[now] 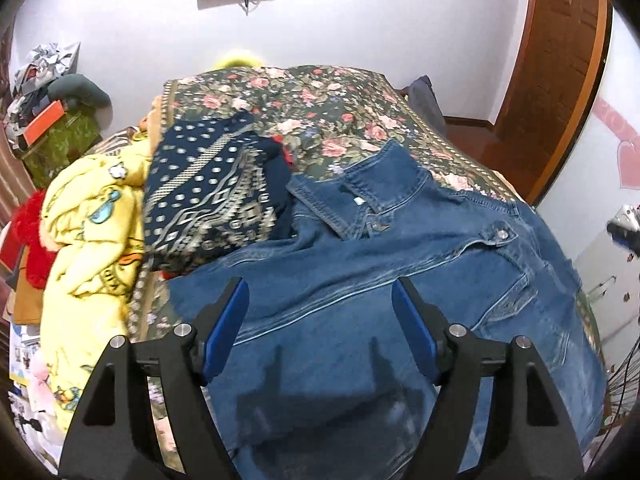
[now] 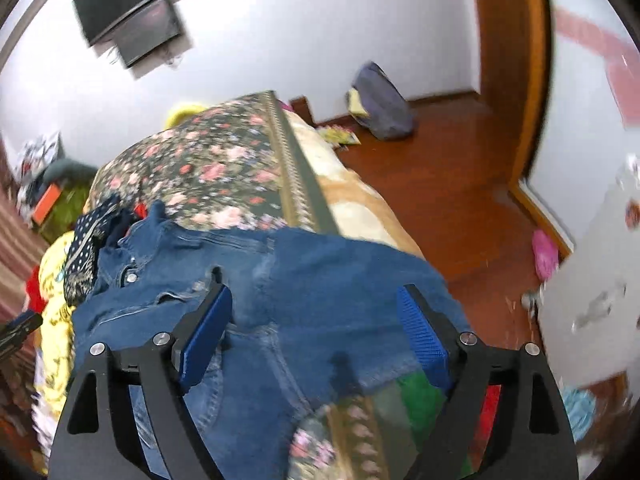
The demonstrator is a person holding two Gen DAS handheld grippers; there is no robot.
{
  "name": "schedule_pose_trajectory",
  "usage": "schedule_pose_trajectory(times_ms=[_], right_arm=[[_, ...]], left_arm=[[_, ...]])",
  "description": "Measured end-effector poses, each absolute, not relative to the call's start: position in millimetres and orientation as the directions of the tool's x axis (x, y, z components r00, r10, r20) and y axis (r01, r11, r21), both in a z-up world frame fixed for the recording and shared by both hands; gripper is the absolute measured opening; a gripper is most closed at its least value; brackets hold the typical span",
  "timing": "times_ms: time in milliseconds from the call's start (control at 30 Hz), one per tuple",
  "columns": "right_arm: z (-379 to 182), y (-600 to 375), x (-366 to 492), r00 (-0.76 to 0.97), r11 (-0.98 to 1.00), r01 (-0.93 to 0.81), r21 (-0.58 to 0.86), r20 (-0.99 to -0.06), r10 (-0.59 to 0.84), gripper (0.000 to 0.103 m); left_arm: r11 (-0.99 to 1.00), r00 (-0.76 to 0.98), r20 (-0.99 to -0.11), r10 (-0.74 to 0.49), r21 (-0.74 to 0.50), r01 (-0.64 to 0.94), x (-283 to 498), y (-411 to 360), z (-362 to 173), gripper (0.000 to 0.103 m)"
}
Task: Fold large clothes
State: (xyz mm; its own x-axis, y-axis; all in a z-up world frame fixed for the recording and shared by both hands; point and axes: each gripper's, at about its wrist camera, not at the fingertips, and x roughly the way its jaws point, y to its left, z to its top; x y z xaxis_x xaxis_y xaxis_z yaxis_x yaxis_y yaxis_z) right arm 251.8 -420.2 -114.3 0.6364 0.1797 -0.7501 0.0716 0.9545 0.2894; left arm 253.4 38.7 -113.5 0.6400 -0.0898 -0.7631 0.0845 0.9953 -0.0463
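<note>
Both tools, left tool (image 1: 320,292) and right tool (image 2: 314,300), gape, seemingly above denim jacket (image 1: 400,264).

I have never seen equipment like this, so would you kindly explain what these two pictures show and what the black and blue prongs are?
Each picture comes from a fisheye camera mounted on a hand-held two-finger tool, looking forward along its fingers. The person carries one in each hand. The first is the left tool, the second the right tool; the black prongs with blue pads are their fingers. Both are open and hold nothing. Below them a blue denim jacket lies spread on a floral bedspread. Beside it sit a navy dotted patterned garment and a yellow cartoon-print blanket.
</note>
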Motion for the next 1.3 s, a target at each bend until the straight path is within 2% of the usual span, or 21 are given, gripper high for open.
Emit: schedule_pose_trajectory(times_ms=[233,467,667,767,867,933,967,1000,1133,1300], right_arm=[[-192.7,-474.5,251.4,0.511,0.862,0.266,0.431,-0.821,0.252,0.082],[-239.8,-496.9,262.5,0.472,0.748,0.375,0.548,-0.807,0.354,0.082],[-252.1,-501.8,288.0,0.487,0.720,0.426,0.548,-0.809,0.328,0.084],[-259.0,-507.5,297.6,0.484,0.708,0.461,0.536,-0.820,0.305,0.080],[-253.3,-506.0,303.4,0.474,0.733,0.470,0.492,-0.841,0.260,0.066],[-243.7,-502.6,303.7,0.472,0.760,0.471,0.448,-0.856,0.212,0.042],[-237.8,-500.7,303.3,0.472,0.773,0.469,0.427,-0.861,0.189,0.036],[-234.1,-499.6,303.3,0.470,0.782,0.470,0.409,-0.866,0.171,0.026],[-202.9,-491.1,300.7,0.508,0.839,0.421,0.344,-0.856,0.096,0.015],[-139.2,-469.9,300.3,0.619,0.888,0.306,0.342,-0.781,0.087,0.011]], left_arm=[[0.989,0.577,-0.806,-0.135,-0.070,0.133,272.2,3.1,-140.3,0.073],[0.986,0.531,-0.834,-0.150,-0.088,0.140,278.6,-9.2,-159.0,0.073],[0.989,0.513,-0.847,-0.141,-0.104,0.101,282.4,1.1,-168.9,0.073],[0.991,0.505,-0.852,-0.135,-0.111,0.078,281.7,7.6,-173.1,0.073],[0.992,0.501,-0.856,-0.128,-0.112,0.062,279.9,13.7,-176.4,0.073],[0.992,0.503,-0.855,-0.124,-0.112,0.054,278.6,17.1,-176.9,0.073],[0.992,0.505,-0.854,-0.123,-0.114,0.049,277.9,19.0,-176.9,0.073],[0.992,0.507,-0.853,-0.123,-0.116,0.046,277.4,20.6,-176.8,0.073],[0.992,0.519,-0.846,-0.123,-0.116,0.047,273.7,22.7,-174.4,0.073],[0.994,0.546,-0.830,-0.111,-0.080,0.080,264.5,19.4,-167.3,0.073]])
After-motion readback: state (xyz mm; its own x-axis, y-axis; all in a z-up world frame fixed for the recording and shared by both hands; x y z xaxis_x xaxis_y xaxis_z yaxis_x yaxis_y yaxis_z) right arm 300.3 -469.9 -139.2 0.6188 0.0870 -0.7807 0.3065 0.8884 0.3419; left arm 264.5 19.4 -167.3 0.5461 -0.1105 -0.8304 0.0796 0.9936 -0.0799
